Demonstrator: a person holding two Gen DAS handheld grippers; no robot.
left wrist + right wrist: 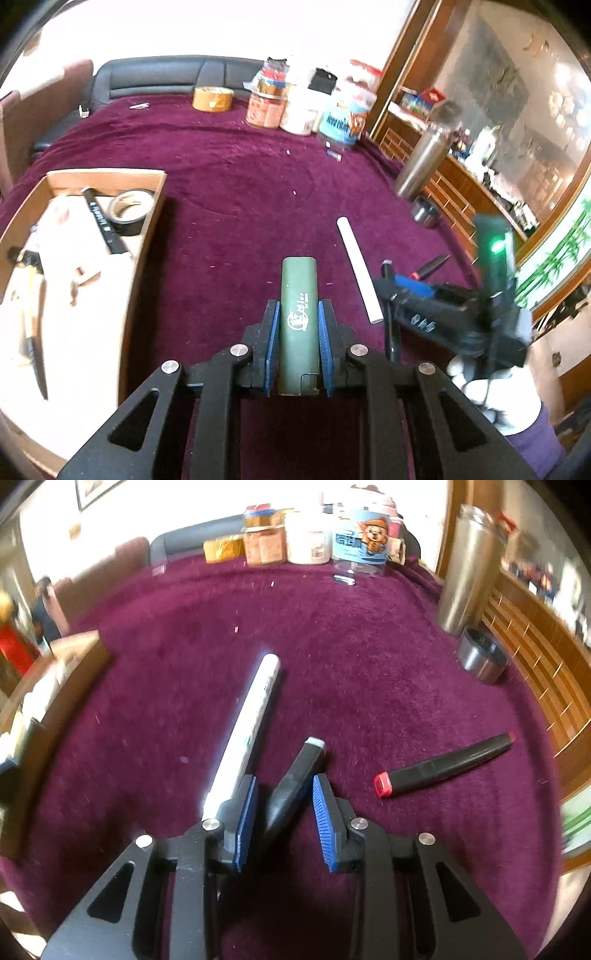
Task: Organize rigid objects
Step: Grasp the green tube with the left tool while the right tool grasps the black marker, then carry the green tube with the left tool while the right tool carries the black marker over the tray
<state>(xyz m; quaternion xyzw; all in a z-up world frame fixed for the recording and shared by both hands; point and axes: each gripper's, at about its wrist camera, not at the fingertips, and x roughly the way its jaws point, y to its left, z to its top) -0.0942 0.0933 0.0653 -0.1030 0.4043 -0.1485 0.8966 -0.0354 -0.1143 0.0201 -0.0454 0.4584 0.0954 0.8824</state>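
My left gripper point(298, 314) is shut on a green rectangular bar point(298, 295) with white print, held above the purple cloth. My right gripper point(283, 786) is open, its blue pads either side of a black marker with a grey end point(295, 779) lying on the cloth; it also shows in the left wrist view point(389, 314). A white marker point(245, 731) lies just left of it, also in the left wrist view point(360, 269). A black marker with a red cap point(443, 766) lies to the right. A cardboard box point(146, 221) at left holds a tape roll point(129, 214) and a black pen point(103, 225).
Jars and tubs point(295, 107) and a brown tape roll point(213, 98) stand along the far edge. A steel flask point(467, 568) and its cap point(482, 659) stand at the right by a wooden wall point(535, 657). A dark sofa back point(155, 75) lies behind.
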